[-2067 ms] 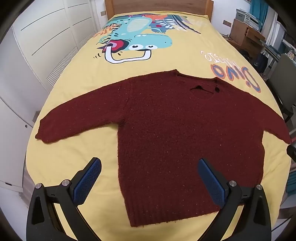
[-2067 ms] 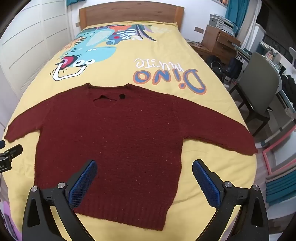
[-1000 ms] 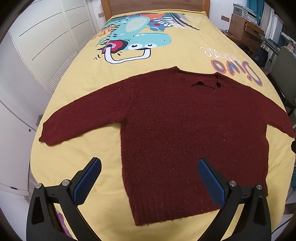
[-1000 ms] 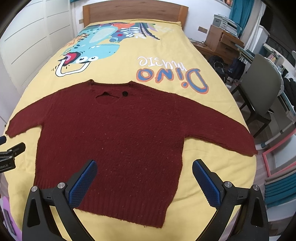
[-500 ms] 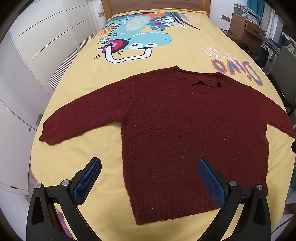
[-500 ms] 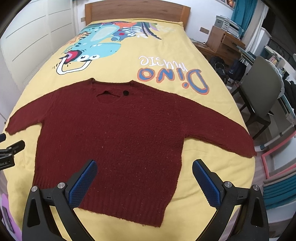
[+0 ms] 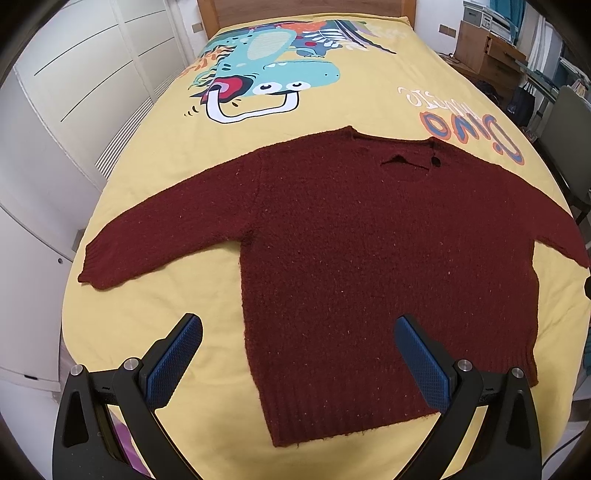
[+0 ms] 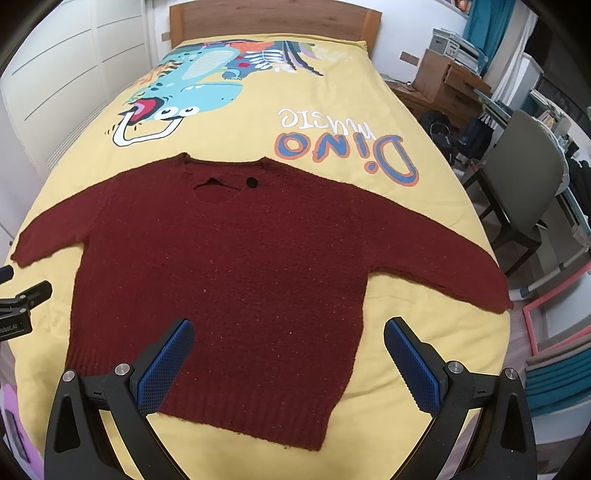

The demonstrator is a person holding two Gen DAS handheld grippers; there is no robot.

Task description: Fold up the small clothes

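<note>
A dark red knit sweater [image 7: 369, 251] lies flat on the yellow dinosaur bedspread [image 7: 166, 155], both sleeves spread out, hem toward me. It also shows in the right wrist view [image 8: 240, 266]. My left gripper [image 7: 299, 354] is open and empty, held above the hem's left part. My right gripper [image 8: 288, 354] is open and empty, held above the hem's right part. Neither touches the sweater. The left gripper's body shows at the left edge of the right wrist view [image 8: 18, 310].
The bed has a wooden headboard [image 8: 273, 18] at the far end. White wardrobe doors [image 7: 55, 110] stand to the left. A grey chair [image 8: 528, 184], a wooden desk [image 8: 450, 81] and bags stand to the right of the bed.
Both views have shifted slightly; the sweater sits a little differently in frame. The sweater itself has not moved and both grippers stay open.
</note>
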